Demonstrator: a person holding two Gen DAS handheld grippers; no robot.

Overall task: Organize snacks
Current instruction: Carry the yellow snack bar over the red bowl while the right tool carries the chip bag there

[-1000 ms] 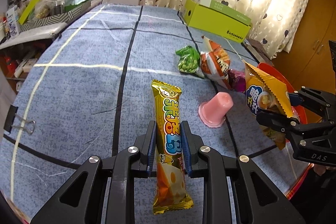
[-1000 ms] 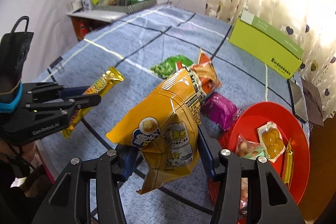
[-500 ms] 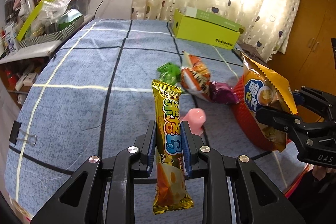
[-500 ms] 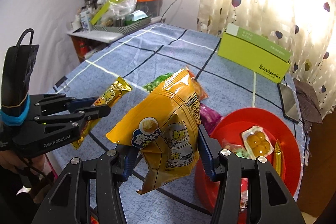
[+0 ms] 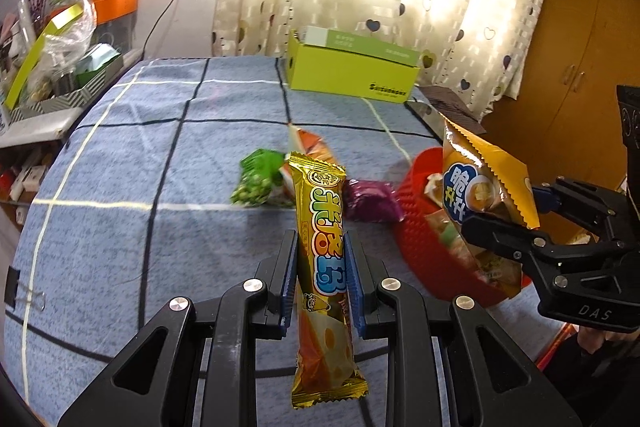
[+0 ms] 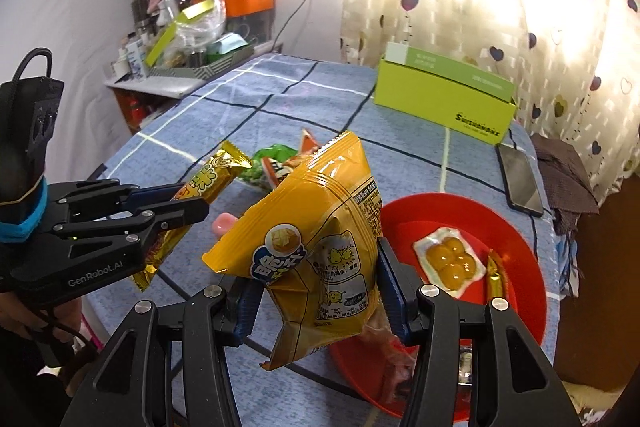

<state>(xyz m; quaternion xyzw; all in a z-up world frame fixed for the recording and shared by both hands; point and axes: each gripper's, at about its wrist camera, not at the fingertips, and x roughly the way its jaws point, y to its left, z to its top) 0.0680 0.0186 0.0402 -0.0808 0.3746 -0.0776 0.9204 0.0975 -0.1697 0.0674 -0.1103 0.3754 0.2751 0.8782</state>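
My left gripper (image 5: 320,267) is shut on a long golden snack bar (image 5: 322,251), held upright above the blue checked tablecloth (image 5: 120,227). My right gripper (image 6: 320,287) is shut on a puffy yellow chip bag (image 6: 316,247), lifted beside the red bowl (image 6: 516,239). From the left wrist view the chip bag (image 5: 480,179) hangs over the red bowl (image 5: 416,243). The right wrist view shows the left gripper (image 6: 188,205) with the bar (image 6: 208,183) at the left. A green packet (image 5: 256,179), an orange packet (image 5: 312,147) and a purple packet (image 5: 368,199) lie on the cloth.
A lime-green box (image 6: 444,103) stands at the far side, with a phone (image 6: 520,179) and dark cloth near it. The red bowl holds a pack of yellow candies (image 6: 450,261) and other wrappers. A pink cup (image 6: 222,223) lies on the cloth. A cluttered shelf (image 5: 52,75) is at the left; a binder clip (image 5: 24,297) grips the cloth edge.
Both grippers have risen and shifted right with their snacks. The chip bag now hangs over the red bowl, and the pink cup has slipped behind the bar in the left wrist view.
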